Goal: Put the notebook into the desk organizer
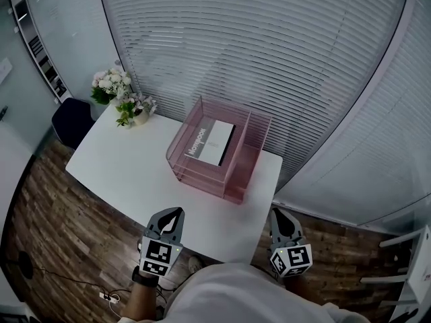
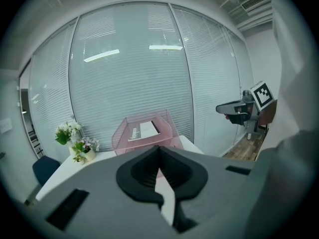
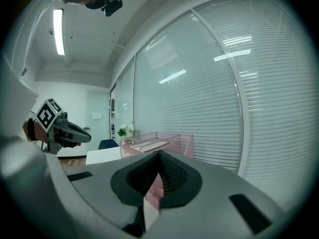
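A pink wire desk organizer (image 1: 252,130) stands on the white table (image 1: 135,167), toward its right end. A white notebook (image 1: 212,143) with a dark spine lies flat in the organizer's left compartment. The organizer (image 2: 124,131) with the notebook (image 2: 143,130) also shows in the left gripper view, and the organizer (image 3: 177,139) faintly in the right gripper view. My left gripper (image 1: 172,213) hovers at the table's near edge, shut and empty. My right gripper (image 1: 281,219) is off the table's near right corner, shut and empty. Both are well short of the organizer.
A white pot of flowers (image 1: 124,98) sits at the table's far left corner. A dark chair (image 1: 71,120) stands beyond the left end. Blinds cover the glass wall (image 1: 283,52) behind the table. Wooden floor (image 1: 60,227) lies on the near side.
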### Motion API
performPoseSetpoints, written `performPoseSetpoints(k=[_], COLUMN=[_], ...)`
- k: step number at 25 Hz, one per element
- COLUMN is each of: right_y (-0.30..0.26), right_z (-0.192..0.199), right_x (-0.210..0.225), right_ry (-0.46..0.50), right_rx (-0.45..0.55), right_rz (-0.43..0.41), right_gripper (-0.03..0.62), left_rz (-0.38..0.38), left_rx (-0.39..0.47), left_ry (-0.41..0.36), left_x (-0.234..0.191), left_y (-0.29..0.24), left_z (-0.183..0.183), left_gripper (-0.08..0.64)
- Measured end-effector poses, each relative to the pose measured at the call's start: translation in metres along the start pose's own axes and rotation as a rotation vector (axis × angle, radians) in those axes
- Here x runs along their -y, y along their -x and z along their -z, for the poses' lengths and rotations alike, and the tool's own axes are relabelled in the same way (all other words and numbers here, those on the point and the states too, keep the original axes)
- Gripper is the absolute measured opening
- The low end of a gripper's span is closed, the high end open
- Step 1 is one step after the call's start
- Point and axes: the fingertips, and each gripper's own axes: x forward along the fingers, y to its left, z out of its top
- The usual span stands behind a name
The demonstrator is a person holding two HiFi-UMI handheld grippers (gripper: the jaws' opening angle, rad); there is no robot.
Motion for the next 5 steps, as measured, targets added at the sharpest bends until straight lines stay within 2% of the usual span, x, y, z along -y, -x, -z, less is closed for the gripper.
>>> performPoseSetpoints(k=[5], right_y=[0.0017], right_z=[0.0008], right_x=[-0.0036], right_ry=[-0.001], right_rx=[0.001], right_rz=[-0.007], right_gripper=[0.012], left_rz=[0.011], left_rx=[-0.006], left_ry=[0.019], left_x=[0.0043], left_y=[0.0035], left_z=[0.0050], left_gripper=[0.008])
